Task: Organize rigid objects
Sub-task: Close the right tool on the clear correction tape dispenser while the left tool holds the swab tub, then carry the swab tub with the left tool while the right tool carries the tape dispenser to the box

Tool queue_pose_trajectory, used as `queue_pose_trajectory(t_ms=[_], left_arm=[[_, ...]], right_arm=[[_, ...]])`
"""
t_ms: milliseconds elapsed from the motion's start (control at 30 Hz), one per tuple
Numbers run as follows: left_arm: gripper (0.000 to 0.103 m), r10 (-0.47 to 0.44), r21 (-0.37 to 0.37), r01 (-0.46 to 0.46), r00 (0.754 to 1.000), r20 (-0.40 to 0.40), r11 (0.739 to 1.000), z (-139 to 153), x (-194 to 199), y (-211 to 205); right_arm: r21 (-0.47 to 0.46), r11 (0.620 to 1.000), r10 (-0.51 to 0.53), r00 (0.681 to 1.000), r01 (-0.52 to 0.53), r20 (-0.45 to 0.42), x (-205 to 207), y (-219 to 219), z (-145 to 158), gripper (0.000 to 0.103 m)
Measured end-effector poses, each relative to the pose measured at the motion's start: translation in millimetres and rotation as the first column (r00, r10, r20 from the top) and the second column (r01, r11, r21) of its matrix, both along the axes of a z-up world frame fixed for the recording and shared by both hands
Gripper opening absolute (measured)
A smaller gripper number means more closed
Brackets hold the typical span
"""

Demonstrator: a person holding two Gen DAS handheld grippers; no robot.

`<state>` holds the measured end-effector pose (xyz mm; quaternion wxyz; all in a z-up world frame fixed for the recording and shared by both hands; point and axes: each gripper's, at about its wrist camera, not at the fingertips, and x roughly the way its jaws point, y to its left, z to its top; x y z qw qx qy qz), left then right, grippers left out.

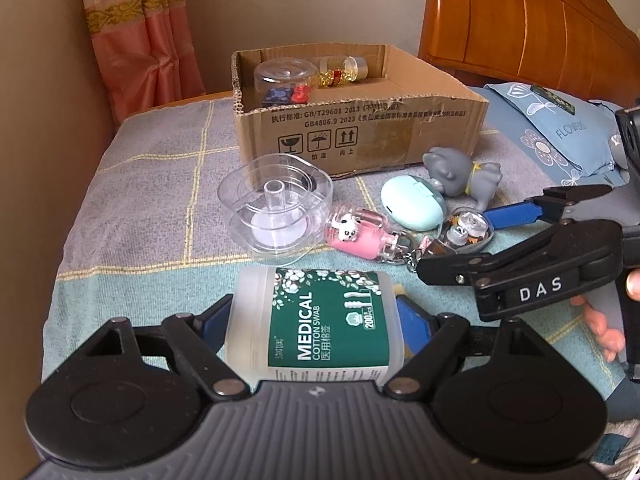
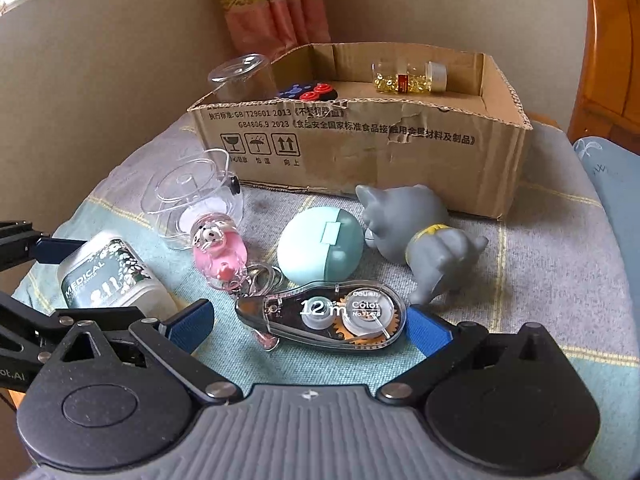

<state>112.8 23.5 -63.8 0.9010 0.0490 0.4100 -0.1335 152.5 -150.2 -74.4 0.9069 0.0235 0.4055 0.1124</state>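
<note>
The left tongs clamp a frosted cotton swab jar lying on the bed, long axis pointing away, green label up. The right tongs stand open around a clear correction tape lying crosswise, pads apart from it. Farther off sits the cardboard box
</note>
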Motion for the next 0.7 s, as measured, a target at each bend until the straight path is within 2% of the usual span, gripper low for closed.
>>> queue_pose_trajectory(t_ms=[100, 300, 400, 500, 700], left_arm=[[0.082, 0.000, 0.003, 0.000, 1.000, -0.002, 1.000, -0.5, -1.1, -0.4], [0.082, 0.004, 0.008, -0.004, 1.000, -0.007, 1.000, -1.2, -3.5, -0.8], [0.082, -0.005, 0.020, 0.005, 1.000, -0.010, 1.000, -1.0, -7.6, -1.1], [0.082, -0.019, 0.029, 0.019, 1.000, -0.009, 0.999, 0.1, -12.1, -0.4], [0.083, -0.037, 0.057, 0.037, 0.999, -0.005, 0.998, -2.8, -11.6, -2.1]], right_arm=[[-0.014, 1.000, -0.007, 1.000, 0.007, 0.004, -1.0, 0.7, 0.9, 0.093], [-0.014, 1.000, -0.007, 1.000, 0.007, -0.004, -5.1, -4.2, 2.3, 0.092], [-0.034, 0.999, 0.017, 1.000, -0.017, -0.015, -11.7, -6.4, 4.1, 0.092], [-0.099, 0.994, 0.051, 0.998, -0.054, -0.032, -25.3, -14.1, 6.2, 0.092], [-0.130, 0.988, 0.074, 0.996, -0.080, -0.050, -34.0, -19.0, 3.5, 0.093]])
